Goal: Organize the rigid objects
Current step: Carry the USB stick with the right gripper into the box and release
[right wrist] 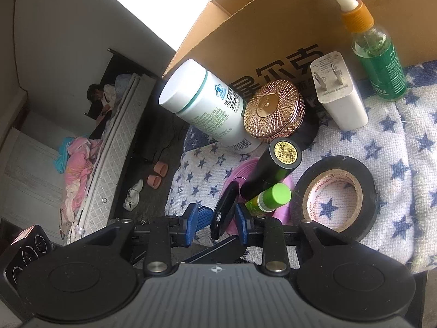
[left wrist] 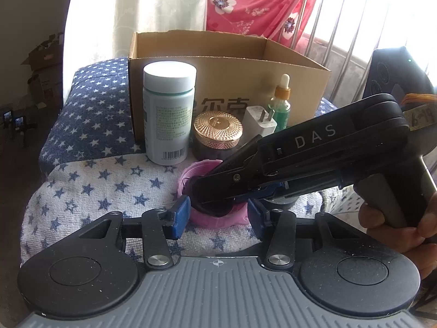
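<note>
A cardboard box (left wrist: 226, 63) printed with Chinese characters stood behind the items on a star-patterned towel (left wrist: 90, 188). Before it were a white pill bottle (left wrist: 168, 114) with a barcode, a charger (right wrist: 338, 93) and a green dropper bottle (right wrist: 379, 54). The pink cup (left wrist: 218, 218) sat between the left tool's (left wrist: 217, 210) blue pads; whether they pressed it was unclear. The right tool (right wrist: 217, 216), marked "DAS", had its jaws partly closed around a black flat piece (right wrist: 224, 207) at the cup; contact was hard to judge.
</note>
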The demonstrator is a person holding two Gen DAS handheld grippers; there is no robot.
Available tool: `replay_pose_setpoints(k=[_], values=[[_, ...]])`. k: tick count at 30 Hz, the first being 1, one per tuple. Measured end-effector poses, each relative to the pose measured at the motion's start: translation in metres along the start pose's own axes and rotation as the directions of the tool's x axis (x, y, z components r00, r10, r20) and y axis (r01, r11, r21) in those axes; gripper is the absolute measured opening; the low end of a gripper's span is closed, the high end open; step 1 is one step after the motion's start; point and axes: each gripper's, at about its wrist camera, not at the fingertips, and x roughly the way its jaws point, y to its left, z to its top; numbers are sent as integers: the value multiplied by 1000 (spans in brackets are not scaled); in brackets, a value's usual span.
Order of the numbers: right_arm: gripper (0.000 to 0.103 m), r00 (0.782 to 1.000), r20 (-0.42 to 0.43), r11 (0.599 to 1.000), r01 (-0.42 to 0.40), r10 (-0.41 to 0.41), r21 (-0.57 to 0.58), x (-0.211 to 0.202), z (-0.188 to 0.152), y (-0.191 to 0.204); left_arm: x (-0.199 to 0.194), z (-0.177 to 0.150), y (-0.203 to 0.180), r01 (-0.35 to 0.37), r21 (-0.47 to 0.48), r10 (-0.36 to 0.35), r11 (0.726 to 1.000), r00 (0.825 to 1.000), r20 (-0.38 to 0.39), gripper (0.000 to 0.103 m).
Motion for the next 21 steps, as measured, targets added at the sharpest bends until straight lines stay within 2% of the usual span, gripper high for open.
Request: replay_pose_setpoints(k=[1,4,7,14,21], values=[[22,1000,-1,1000,-1,1,7,0,0,-2,0,0,0,-1,0,1,1000,1000,0,41],[21,1000,10,1000,-6,6,14,-1,-3,-5,-3,0,-2,-6,3,6,1000,1000,5,32],[21,1000,26,1000,-11,11,6,-6,-6,-4,-6,1,-5,-18,10,17,1000,1000,13,28],[21,997,64,999,-45,46,-25,-24,-12,1,-22,5,-19,-53,42,50,998,997,55,28],[21,986,142,989,-65,83,-129,-54,1,39,-50,28,-34,-89,98,74,991,986,151,28]])
